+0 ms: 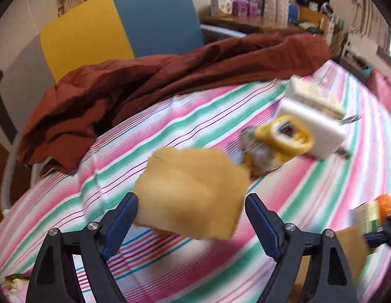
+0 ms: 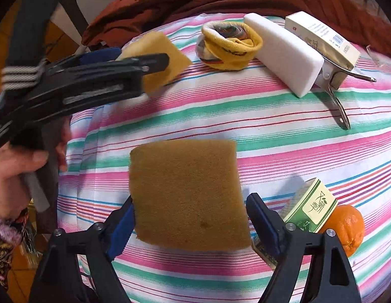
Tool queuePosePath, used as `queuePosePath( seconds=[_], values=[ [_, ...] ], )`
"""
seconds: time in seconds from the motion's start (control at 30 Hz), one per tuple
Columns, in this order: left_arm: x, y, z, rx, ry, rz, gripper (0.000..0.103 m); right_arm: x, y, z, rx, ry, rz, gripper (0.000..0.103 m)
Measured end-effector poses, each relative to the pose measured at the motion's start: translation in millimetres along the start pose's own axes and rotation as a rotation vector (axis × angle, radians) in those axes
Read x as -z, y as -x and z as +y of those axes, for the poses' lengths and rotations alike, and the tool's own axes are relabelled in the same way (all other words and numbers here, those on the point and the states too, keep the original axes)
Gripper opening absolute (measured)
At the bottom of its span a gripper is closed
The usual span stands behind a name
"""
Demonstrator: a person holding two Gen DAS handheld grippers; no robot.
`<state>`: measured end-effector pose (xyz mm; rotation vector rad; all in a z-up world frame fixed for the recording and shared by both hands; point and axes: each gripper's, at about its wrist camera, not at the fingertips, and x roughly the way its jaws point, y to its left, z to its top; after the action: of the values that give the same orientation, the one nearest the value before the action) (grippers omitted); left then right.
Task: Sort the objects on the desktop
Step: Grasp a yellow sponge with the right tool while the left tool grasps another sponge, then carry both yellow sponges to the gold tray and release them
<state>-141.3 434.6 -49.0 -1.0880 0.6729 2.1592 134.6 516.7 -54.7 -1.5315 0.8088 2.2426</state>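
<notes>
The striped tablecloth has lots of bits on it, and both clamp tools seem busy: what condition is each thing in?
Left gripper: shut on pale yellow sponge, lifted.
Right gripper: shut on brown sponge.
Yellow rolled sock: bundled, lying on cloth.
White foam block: lying on cloth, on edge.
Cream carton: closed, lying behind the block.
Metal clip: lying partly under block.
Green box: closed, tilted.
Orange fruit: whole, unpeeled.

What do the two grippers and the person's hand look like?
Both grippers, left and right, have black angular plastic frames with silver screws and blue ribbed fingers. The left one carries grey-white striped bands. The bare left hand wears a patterned purple-yellow sleeve.
</notes>
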Motion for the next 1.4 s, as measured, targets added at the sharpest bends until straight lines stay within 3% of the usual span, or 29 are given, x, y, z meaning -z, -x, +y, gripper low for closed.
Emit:
queuePosePath(
  seconds=[0.17, 0.4, 0.47, 0.57, 0.97, 1.07, 1.23, 1.33, 1.4],
  values=[
    [16.2, 0.5, 17.3, 0.001, 0.042, -0.013, 0.070, 0.3, 0.7, 0.0, -0.001, 0.003, 0.002, 0.084],
    [62.7, 10.7, 30.0, 0.055, 0.130, -0.035, 0.064, 3.5, 1.7, -0.2, -0.008, 0.005, 0.006, 0.084],
    [79.1, 13.1, 31.8, 0.079, 0.164, -0.033, 0.057, 5.5, 2.7, -0.7, -0.006, 0.010, 0.006, 0.084],
    [104.5, 29.2, 29.6, 0.093, 0.198, -0.079, 0.055, 9.4, 4.0, -1.3, -0.006, 0.013, 0.006, 0.084],
    [172.7, 74.6, 36.4, 0.180, 0.321, -0.108, 0.057, -0.1, -3.1, 3.6, -0.004, 0.014, 0.008, 0.084],
    [179.3, 85.8, 42.5, 0.209, 0.366, -0.093, 0.064, 3.4, -2.1, 3.5, 0.002, 0.024, 0.011, 0.084],
    [181.8, 108.2, 45.3, 0.176, 0.415, -0.126, 0.076, 6.2, -8.9, 5.1, 0.019, 0.034, 0.033, 0.086],
    [175.7, 106.4, 46.6, 0.159, 0.426, -0.112, 0.076, 7.4, -8.6, 6.9, 0.025, 0.041, 0.030, 0.086],
    [173.8, 104.9, 48.9, 0.191, 0.442, -0.130, 0.072, 7.7, -7.8, 6.2, 0.026, 0.041, 0.028, 0.085]
  ],
)
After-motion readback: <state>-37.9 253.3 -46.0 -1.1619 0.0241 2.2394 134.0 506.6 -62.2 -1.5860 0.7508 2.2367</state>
